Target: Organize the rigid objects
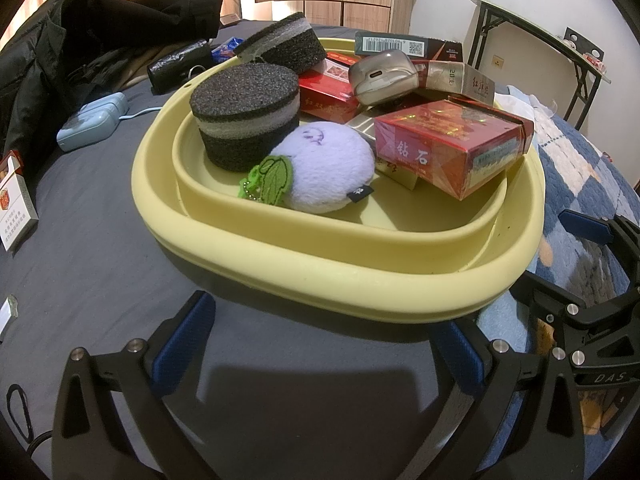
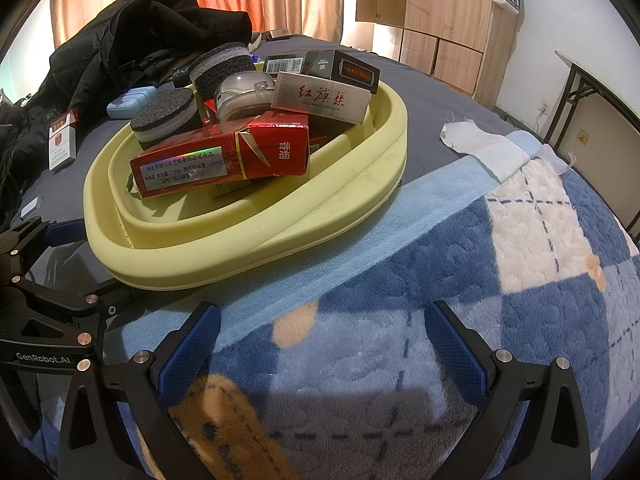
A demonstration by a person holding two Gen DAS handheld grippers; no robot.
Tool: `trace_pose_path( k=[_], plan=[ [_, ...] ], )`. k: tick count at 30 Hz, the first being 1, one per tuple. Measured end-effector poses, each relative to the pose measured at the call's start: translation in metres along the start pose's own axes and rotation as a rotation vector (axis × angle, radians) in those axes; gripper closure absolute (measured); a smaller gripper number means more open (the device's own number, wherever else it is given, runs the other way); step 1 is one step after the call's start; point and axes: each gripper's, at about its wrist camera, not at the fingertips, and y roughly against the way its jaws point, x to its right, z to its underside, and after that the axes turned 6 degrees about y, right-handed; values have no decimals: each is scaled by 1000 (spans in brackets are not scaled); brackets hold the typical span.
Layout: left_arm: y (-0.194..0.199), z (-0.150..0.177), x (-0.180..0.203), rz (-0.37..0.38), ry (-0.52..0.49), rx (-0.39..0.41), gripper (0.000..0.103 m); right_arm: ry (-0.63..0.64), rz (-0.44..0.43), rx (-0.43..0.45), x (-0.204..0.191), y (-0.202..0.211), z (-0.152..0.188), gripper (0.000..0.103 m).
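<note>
I see the pale yellow oval plastic basin (image 1: 400,280) sitting on the dark grey bedsheet (image 1: 100,272), its right edge resting on the blue and white checked fleece blanket (image 2: 480,280). My left gripper (image 1: 324,336) hangs just in front of the basin's near rim, jaws spread wide and holding nothing. My right gripper (image 2: 320,340) is to the basin's right, over the blanket, jaws likewise apart and empty.

Inside the basin I make out two round black and grey foam pads (image 1: 246,120), a lilac plush ball with a green felt leaf (image 1: 324,172), a red cigarette box (image 1: 452,148) tilted against the pile, a translucent grey earbud case (image 1: 384,76) on top, and more boxes behind.

Left of the basin, on the sheet, lie a white cigarette pack (image 1: 14,204) and a pale blue case (image 1: 92,120).
</note>
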Motion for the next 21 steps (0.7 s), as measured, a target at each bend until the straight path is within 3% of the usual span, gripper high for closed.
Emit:
trace_pose_path(
  k=[21],
  plan=[
    [0, 0, 0, 0, 0, 0, 0, 0, 0, 0, 0, 0, 0, 0]
  ],
)
